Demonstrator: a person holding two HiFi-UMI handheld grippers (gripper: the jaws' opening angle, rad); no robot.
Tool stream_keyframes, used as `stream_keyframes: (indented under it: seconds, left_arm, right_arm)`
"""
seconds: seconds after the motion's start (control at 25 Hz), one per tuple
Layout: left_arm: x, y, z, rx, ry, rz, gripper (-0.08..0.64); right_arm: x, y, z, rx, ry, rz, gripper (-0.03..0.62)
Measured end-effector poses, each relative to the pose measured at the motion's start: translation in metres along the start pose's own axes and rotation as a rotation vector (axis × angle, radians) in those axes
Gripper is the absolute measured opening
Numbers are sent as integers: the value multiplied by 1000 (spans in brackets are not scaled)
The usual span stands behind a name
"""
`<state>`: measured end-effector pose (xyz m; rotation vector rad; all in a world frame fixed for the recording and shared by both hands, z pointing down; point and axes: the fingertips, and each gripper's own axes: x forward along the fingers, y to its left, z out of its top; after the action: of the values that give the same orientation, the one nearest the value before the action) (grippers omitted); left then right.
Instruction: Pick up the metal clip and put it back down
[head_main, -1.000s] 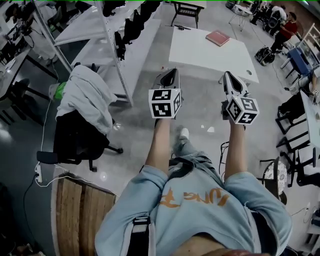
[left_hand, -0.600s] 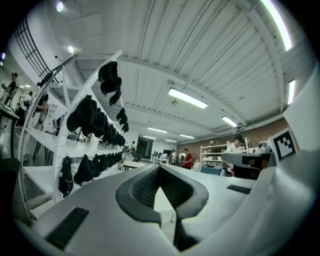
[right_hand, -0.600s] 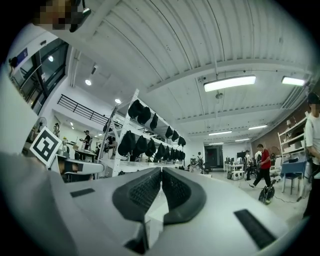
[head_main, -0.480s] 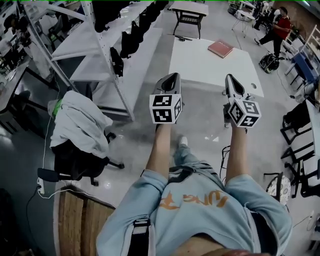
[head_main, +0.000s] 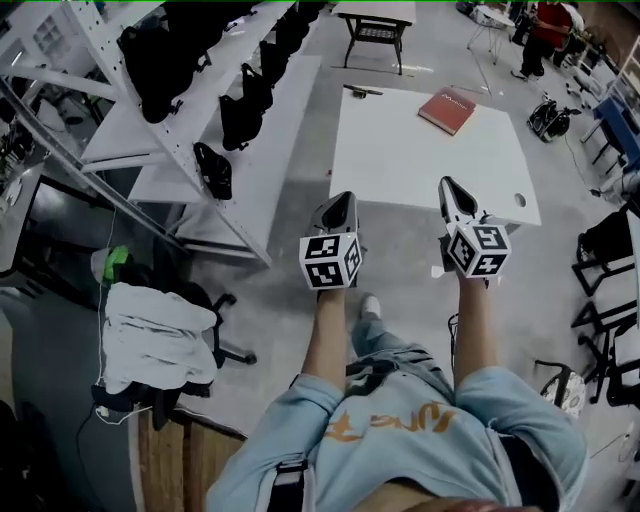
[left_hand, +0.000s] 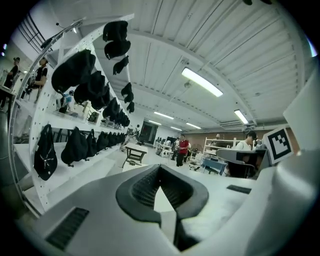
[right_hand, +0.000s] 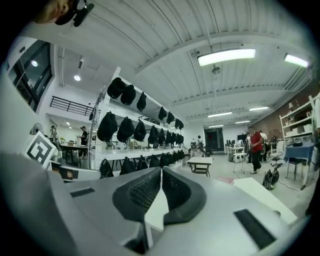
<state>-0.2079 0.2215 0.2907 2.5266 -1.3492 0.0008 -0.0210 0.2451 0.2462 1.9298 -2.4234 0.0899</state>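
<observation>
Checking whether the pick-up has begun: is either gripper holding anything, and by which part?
Nothing is held: the left gripper and the right gripper are both shut and empty.

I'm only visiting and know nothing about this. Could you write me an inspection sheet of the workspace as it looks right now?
Surface: white table, mostly bare.
Job's things: metal clip not made out; a small dark thing at the table's far edge is too small to tell.
Clutter: red book on the table's far right.
Grippers: left gripper and right gripper both shut, empty, held up side by side.
Cables: white cable on the floor by the chair.
Surroundings: rack with black bags, cloth over the chair, person in red far off.
</observation>
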Motion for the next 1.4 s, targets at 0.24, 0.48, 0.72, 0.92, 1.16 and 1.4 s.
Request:
stream_keyframes:
  seconds: [0.24, 0.48, 0.72, 0.92, 1.16, 1.4]
  left_arm:
    - [73, 16, 12, 10, 38, 17, 21]
    - [150, 23, 25, 41, 60, 26, 21]
    - [197, 15, 16, 54, 103, 4, 21]
    - [208, 28, 8, 65, 127, 15, 21]
    - [210, 38, 4, 41, 129, 29, 21]
    - [224, 57, -2, 6, 124, 35, 21]
  right_arm:
    - [69, -45, -9, 62, 22, 9, 29]
    - [138, -91, -18, 119, 27, 21, 29]
    - [172, -123, -38, 177, 53, 18, 29]
    - [183, -119, -44, 168, 46, 48, 29]
    - [195, -113, -41, 91, 57, 51, 29]
    - [222, -99, -39, -10, 61, 80, 32]
